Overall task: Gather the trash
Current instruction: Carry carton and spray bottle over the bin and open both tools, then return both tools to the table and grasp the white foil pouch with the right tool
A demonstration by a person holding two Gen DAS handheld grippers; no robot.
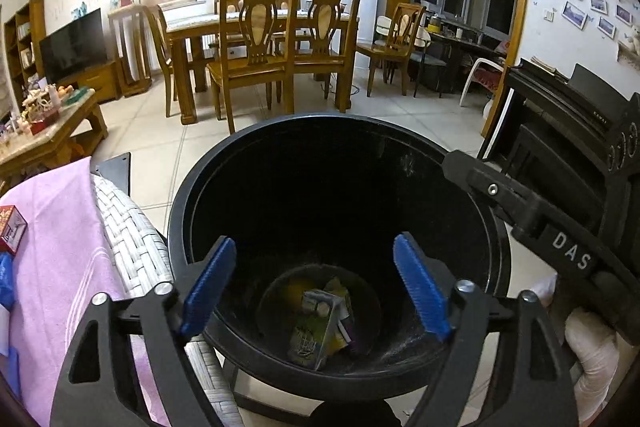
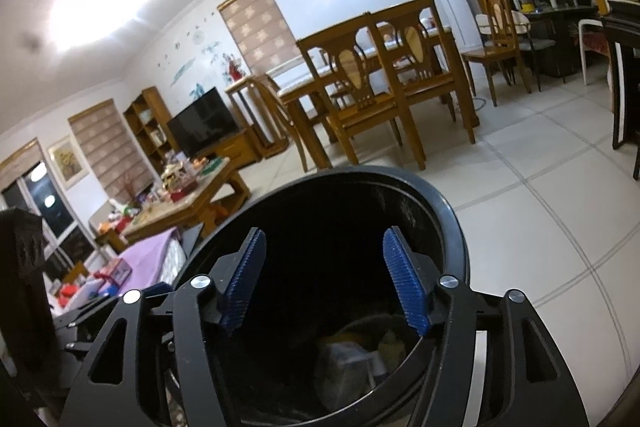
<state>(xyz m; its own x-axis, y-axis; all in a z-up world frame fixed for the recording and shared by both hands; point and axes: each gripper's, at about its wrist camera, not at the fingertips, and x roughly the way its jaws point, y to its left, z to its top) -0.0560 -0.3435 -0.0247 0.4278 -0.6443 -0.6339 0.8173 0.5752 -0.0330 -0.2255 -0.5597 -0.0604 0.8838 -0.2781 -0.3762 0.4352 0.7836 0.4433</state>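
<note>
A round black trash bin (image 1: 188, 211) fills the middle of both views, its mouth open toward me. At its bottom lie a crumpled drink carton (image 1: 316, 327) and other wrappers. My left gripper (image 1: 320, 283) hovers over the bin's mouth, blue pads (image 1: 208, 283) wide apart and nothing between them. In the right wrist view my right gripper (image 2: 324, 267) is also open and empty above the bin (image 2: 452, 227), with the trash (image 2: 352, 359) blurred below it. The right tool's black housing (image 1: 560, 243) reaches in over the bin's right rim.
A wicker seat under a pink cloth (image 1: 60, 247) stands left of the bin, with a small red box (image 1: 12, 231) on it. Beyond are a cluttered coffee table (image 1: 52, 139), dining chairs (image 1: 256, 39) and a black piano (image 1: 580, 115). A white-gloved hand (image 1: 588, 347) shows at lower right.
</note>
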